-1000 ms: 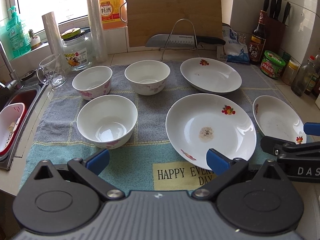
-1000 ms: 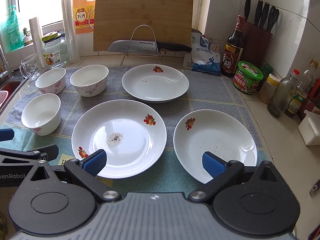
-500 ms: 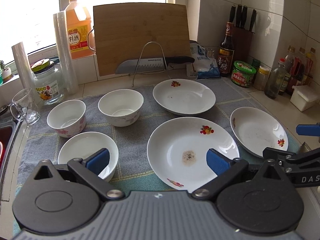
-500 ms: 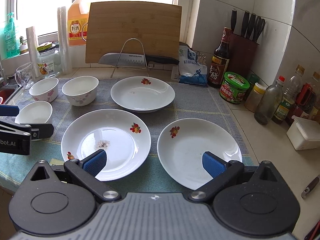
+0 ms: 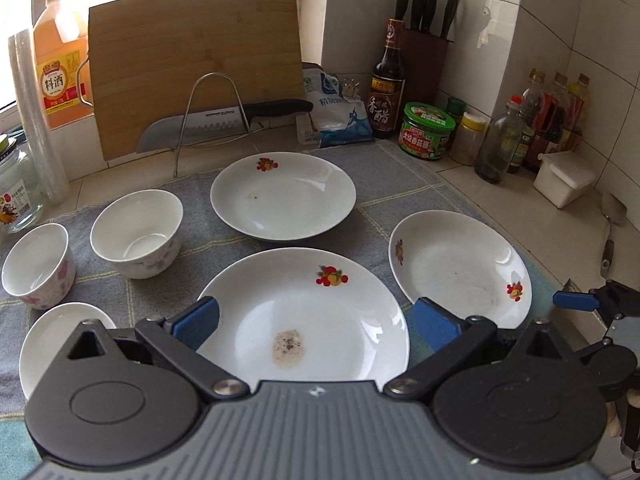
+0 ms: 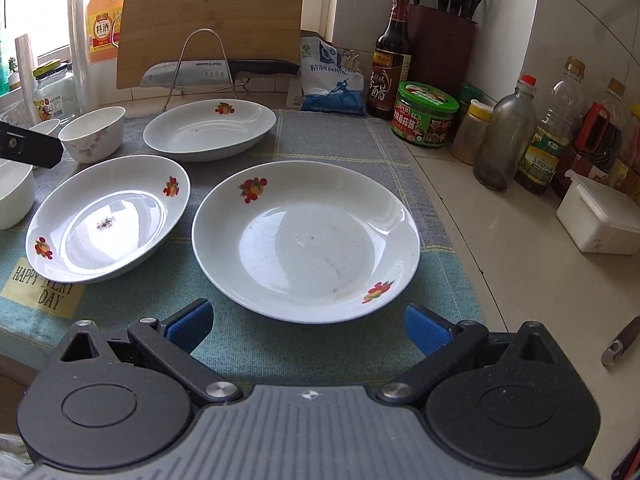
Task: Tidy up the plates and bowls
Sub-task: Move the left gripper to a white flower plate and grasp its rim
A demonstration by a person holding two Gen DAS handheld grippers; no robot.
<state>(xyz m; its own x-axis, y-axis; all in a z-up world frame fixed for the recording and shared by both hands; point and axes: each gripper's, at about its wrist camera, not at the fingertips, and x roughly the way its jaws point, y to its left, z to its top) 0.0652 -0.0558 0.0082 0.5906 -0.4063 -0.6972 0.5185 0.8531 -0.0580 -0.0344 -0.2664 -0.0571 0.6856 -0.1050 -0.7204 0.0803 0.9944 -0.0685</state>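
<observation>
Here: left gripper (image 5: 314, 322) wide open, empty, over stained plate (image 5: 304, 316). Right gripper (image 6: 306, 326) wide open, empty, before near-right plate (image 6: 306, 240). Farther: third plate (image 5: 283, 196), three bowls (image 5: 136, 232) left on towel (image 6: 360, 152).

White china on grey and teal

The plates (image 6: 306, 240) and bowls (image 5: 136, 232) are white — plates with red-and-orange fruit motifs, bowls with faint pink flowers. The towel (image 6: 340, 148) is grey, teal nearer, with pale yellow lines — gripper pads (image 6: 424, 330) are blue.
</observation>
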